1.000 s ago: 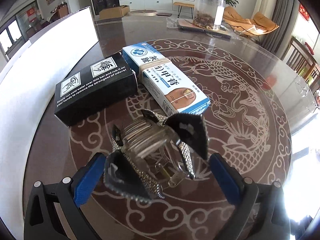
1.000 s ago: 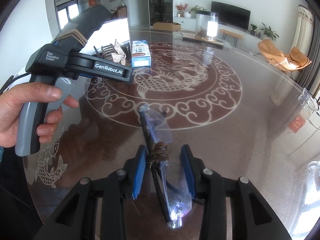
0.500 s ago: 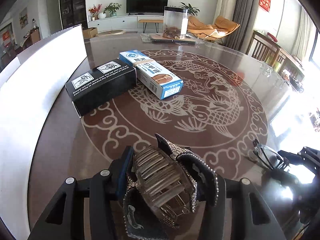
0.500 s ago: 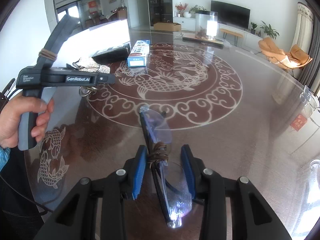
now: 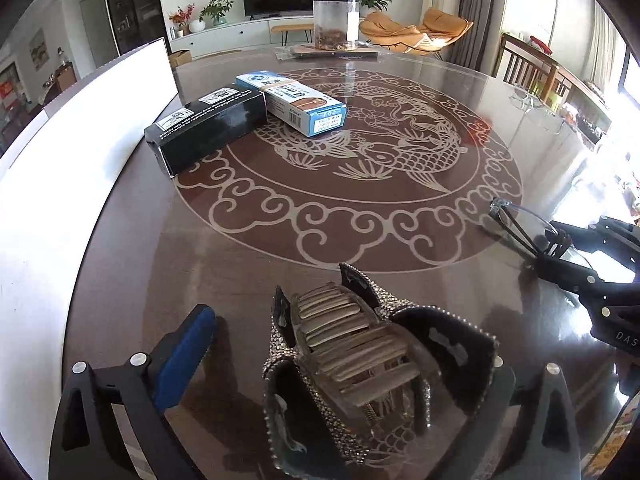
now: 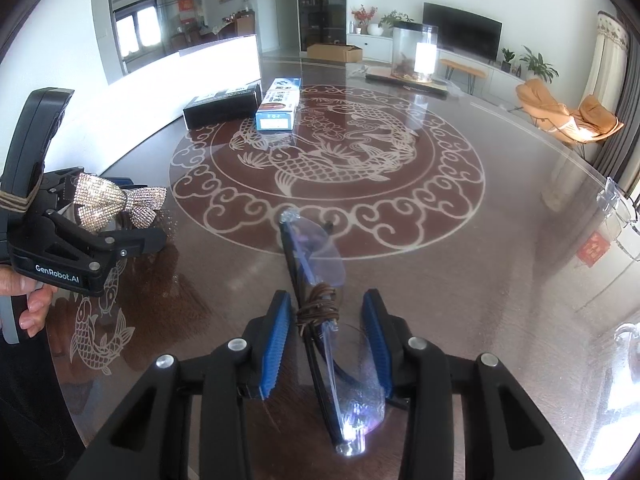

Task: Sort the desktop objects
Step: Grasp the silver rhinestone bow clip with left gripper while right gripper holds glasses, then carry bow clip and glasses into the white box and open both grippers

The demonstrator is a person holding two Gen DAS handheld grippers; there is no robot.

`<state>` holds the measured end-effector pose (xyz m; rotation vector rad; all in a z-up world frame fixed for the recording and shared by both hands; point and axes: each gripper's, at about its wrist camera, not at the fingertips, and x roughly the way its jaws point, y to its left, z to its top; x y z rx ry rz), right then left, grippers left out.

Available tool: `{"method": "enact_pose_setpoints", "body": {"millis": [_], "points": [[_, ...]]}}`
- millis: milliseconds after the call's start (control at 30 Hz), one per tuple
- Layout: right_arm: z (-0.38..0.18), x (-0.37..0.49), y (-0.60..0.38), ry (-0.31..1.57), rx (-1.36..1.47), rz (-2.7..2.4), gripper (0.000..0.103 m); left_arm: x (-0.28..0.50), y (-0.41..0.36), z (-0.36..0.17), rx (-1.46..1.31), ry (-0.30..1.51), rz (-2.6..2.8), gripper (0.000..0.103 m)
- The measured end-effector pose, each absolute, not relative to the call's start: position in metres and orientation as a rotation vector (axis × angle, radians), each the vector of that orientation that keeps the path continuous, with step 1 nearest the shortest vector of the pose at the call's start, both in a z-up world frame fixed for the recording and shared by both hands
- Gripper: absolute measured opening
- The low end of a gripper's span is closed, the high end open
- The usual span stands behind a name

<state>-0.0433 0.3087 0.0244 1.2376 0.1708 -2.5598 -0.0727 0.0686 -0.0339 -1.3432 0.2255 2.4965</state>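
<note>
Looking down along the left gripper, we see its jaws opening, spread wide, with a rhinestone hair clip lying on the table between them; the blue left pad stands clear of the clip, and the right pad is hidden behind it. In the right wrist view the same clip glitters between the left gripper's black fingers, at the near left edge of the table, and a hand grips the handle below. Our right gripper has its jaws opening too, at a narrow gap, with folded glasses between them. The glasses lie along the gripper's line, a brown cord wound round their middle. Both blue pads stand a little apart from the frame, so we read no grip. From the left wrist view the glasses show at the right edge, well apart from the clip. Farther back on the table a black box and a blue-white box lie side by side, touching, near a white panel along the left rim. A clear jar stands on a tray at the far edge. A carp pattern fills the tabletop's middle.
</note>
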Motion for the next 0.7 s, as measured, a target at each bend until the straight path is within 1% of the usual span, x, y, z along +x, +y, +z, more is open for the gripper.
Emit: {"method": "enact_pose_setpoints", "body": {"millis": [33, 67, 100, 133, 167, 200, 367, 433, 533, 700], "points": [[0.024, -0.044, 0.309, 0.17, 1.236, -2.553, 0.045, -0.072, 0.067, -0.032, -1.336, 0.223, 2.505, 0.096], [0.024, -0.044, 0.308, 0.172, 1.234, -2.554, 0.046, -0.069, 0.065, -0.029, -1.313, 0.212, 2.513, 0.075], [0.025, -0.044, 0.307, 0.181, 1.236, -2.555, 0.046, -0.067, 0.063, -0.026, -1.291, 0.19, 2.507, 0.05], [0.024, -0.045, 0.306, 0.206, 1.244, -2.561, 0.045, -0.067, 0.06, -0.024, -1.286, 0.154, 2.495, 0.048], [0.025, -0.046, 0.305, 0.215, 1.252, -2.558, 0.031, -0.066, 0.056, -0.023, -1.285, 0.11, 2.48, 0.048], [0.027, -0.048, 0.305, 0.2, 1.272, -2.544, 0.024, -0.065, 0.054, -0.021, -1.28, 0.071, 2.467, 0.047], [0.052, -0.044, 0.311, 0.092, 1.248, -2.566, 0.023, -0.038, 0.036, 0.011, -1.133, -0.073, 2.476, 0.047], [0.064, -0.039, 0.311, 0.063, 1.221, -2.561, 0.023, -0.026, 0.028, 0.022, -1.108, -0.097, 2.491, 0.047], [0.072, -0.042, 0.297, 0.065, 1.224, -2.52, 0.023, -0.014, 0.013, 0.043, -1.073, -0.126, 2.527, 0.047], [0.106, -0.069, 0.245, 0.093, 1.114, -2.439, 0.023, -0.02, -0.041, 0.105, -0.972, -0.176, 2.621, 0.047]]}}
